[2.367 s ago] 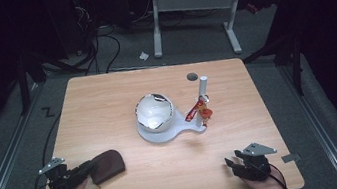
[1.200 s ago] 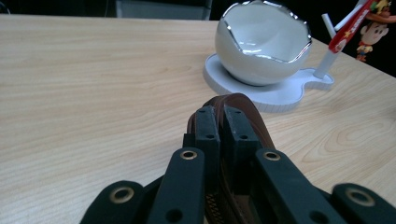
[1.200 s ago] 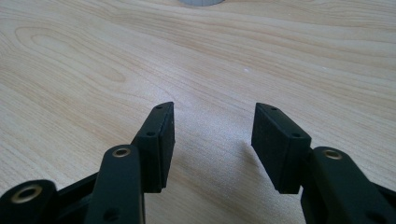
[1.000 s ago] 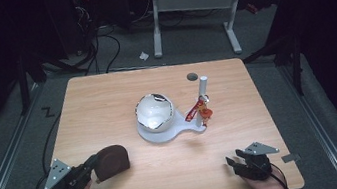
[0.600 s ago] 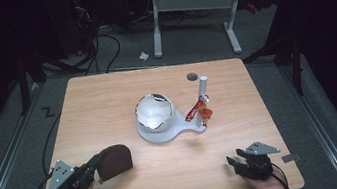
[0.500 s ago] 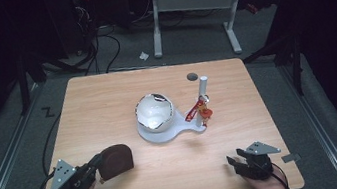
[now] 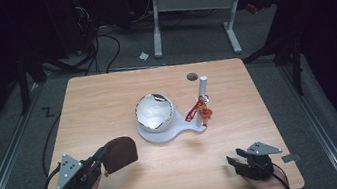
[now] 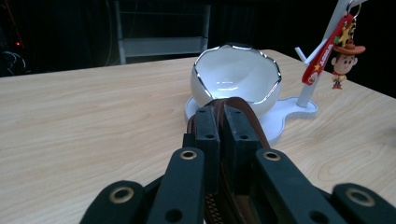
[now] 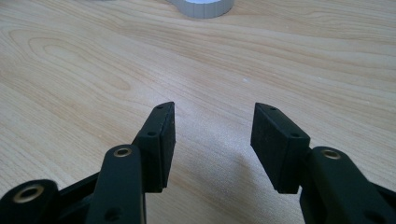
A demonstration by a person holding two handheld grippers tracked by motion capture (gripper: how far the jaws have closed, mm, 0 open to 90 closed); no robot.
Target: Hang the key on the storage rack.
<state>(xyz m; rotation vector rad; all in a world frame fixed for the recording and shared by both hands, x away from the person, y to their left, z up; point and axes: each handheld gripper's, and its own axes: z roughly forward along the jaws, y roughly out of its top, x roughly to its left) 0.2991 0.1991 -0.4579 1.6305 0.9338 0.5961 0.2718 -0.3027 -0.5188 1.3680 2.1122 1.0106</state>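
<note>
Step in hand, judged: carrying. The left gripper (image 7: 96,162), lower left of frame, has its jaws clamped on a brown pouch (image 7: 119,153). Next move likely calls for lowering it into the white bowl (image 7: 155,112), frame centre. The right gripper (image 7: 237,161) rests with jaws wide, empty.

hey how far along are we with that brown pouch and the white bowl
Done: the left gripper has its jaws shut on the brown pouch, held off the table. In hand: it points toward the white bowl. Left: the bowl looks empty, so the pouch probably goes in. The right gripper rests open.
</note>
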